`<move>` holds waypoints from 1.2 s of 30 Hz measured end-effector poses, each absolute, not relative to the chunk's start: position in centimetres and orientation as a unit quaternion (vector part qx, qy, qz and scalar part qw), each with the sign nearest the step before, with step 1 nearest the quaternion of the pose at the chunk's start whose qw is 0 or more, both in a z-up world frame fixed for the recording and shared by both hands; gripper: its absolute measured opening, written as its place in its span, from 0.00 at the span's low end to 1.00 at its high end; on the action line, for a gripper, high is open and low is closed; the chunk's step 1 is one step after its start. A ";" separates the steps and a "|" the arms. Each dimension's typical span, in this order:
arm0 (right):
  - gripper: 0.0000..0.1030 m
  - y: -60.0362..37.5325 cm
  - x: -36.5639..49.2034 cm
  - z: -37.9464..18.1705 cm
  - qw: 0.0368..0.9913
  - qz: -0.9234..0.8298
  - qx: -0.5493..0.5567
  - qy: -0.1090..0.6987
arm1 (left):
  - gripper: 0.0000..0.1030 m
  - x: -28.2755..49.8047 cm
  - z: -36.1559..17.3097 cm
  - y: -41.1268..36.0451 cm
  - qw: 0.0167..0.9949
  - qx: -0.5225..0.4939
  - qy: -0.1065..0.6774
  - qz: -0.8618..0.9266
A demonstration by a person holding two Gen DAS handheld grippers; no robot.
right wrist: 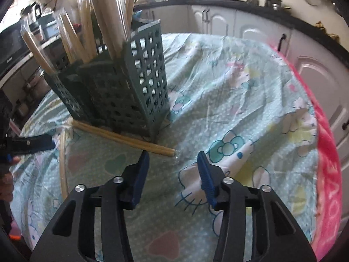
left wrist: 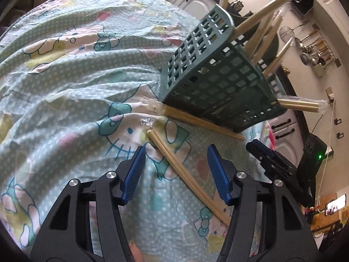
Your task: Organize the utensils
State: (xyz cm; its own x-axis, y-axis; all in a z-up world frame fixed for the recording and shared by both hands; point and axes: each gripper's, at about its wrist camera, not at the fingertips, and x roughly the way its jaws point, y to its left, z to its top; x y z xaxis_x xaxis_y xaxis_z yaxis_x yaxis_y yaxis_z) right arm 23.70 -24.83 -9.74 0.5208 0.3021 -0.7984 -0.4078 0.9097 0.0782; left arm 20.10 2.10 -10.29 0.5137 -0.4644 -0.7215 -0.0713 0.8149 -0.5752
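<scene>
A green slotted utensil holder stands on the patterned cloth and holds several wrapped chopstick pairs. It also shows in the right wrist view. One wrapped chopstick pair lies on the cloth between my left gripper's fingers; the left gripper is open above it. A second pair lies against the holder's base, seen too in the right wrist view. My right gripper is open and empty, just in front of that pair's end. The left gripper's tip shows at the right wrist view's left edge.
A Hello Kitty cloth covers the table, with a pink blanket along its right edge. White kitchen cabinets and a dark counter stand behind. Ladles hang on the wall.
</scene>
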 end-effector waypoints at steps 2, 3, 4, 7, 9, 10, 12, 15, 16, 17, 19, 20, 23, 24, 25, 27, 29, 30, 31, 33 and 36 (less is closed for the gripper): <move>0.38 -24.5 24.0 -10.2 0.866 0.208 -0.075 0.449 | 0.49 20.6 -10.3 2.1 0.823 -0.280 0.481 -0.115; 0.38 -24.4 24.1 -10.4 0.865 0.211 -0.079 0.448 | 0.49 20.9 -10.4 2.1 0.823 -0.279 0.482 -0.113; 0.38 -24.3 24.2 -10.5 0.864 0.215 -0.081 0.448 | 0.48 21.2 -10.5 2.0 0.823 -0.278 0.483 -0.110; 0.37 -24.1 24.5 -10.8 0.861 0.224 -0.095 0.447 | 0.43 21.8 -10.6 1.9 0.824 -0.273 0.488 -0.098; 0.32 -23.8 24.6 -10.9 0.857 0.233 -0.109 0.447 | 0.41 22.1 -10.7 1.9 0.825 -0.268 0.490 -0.092; 0.29 -23.7 24.5 -10.9 0.855 0.237 -0.115 0.447 | 0.40 22.4 -10.7 1.9 0.826 -0.264 0.491 -0.086; 0.26 -23.6 24.5 -10.9 0.853 0.243 -0.122 0.446 | 0.36 22.7 -10.8 1.8 0.827 -0.260 0.492 -0.080; 0.21 -23.9 24.5 -10.9 0.853 0.245 -0.115 0.446 | 0.31 23.1 -10.8 1.5 0.830 -0.247 0.494 -0.073; 0.18 -24.1 24.6 -10.9 0.853 0.247 -0.111 0.447 | 0.30 23.1 -10.9 1.3 0.832 -0.243 0.494 -0.071; 0.16 -24.2 24.5 -10.9 0.853 0.249 -0.107 0.446 | 0.28 23.1 -10.9 1.3 0.833 -0.239 0.494 -0.068; 0.10 -24.2 24.3 -10.9 0.853 0.250 -0.106 0.445 | 0.24 23.1 -10.9 1.2 0.835 -0.235 0.494 -0.065; 0.09 -24.2 24.1 -10.9 0.853 0.251 -0.105 0.445 | 0.21 23.0 -10.9 1.2 0.835 -0.234 0.494 -0.064; 0.08 -24.0 23.7 -10.8 0.852 0.253 -0.105 0.445 | 0.16 22.9 -11.0 1.5 0.835 -0.237 0.493 -0.062; 0.07 -24.0 23.5 -10.7 0.852 0.253 -0.104 0.445 | 0.15 22.8 -11.2 1.7 0.835 -0.238 0.492 -0.063; 0.06 -23.9 23.2 -10.6 0.852 0.254 -0.103 0.445 | 0.14 22.7 -11.2 1.9 0.834 -0.239 0.492 -0.065; 0.06 -23.8 22.6 -10.3 0.853 0.255 -0.105 0.444 | 0.13 22.5 -11.3 2.2 0.834 -0.241 0.492 -0.070; 0.05 -23.7 22.0 -9.8 0.855 0.253 -0.109 0.440 | 0.11 22.4 -11.3 2.4 0.831 -0.248 0.492 -0.076; 0.05 -23.6 21.6 -9.4 0.856 0.253 -0.111 0.436 | 0.10 22.3 -11.4 2.6 0.830 -0.251 0.491 -0.079; 0.05 -23.6 21.1 -9.0 0.858 0.253 -0.113 0.432 | 0.10 22.2 -11.4 2.7 0.830 -0.254 0.490 -0.082; 0.05 -23.5 20.2 -8.1 0.864 0.250 -0.116 0.422 | 0.10 21.9 -11.5 3.2 0.828 -0.262 0.488 -0.087; 0.04 -23.4 18.9 -6.7 0.872 0.245 -0.121 0.406 | 0.09 21.5 -11.4 3.5 0.828 -0.267 0.483 -0.094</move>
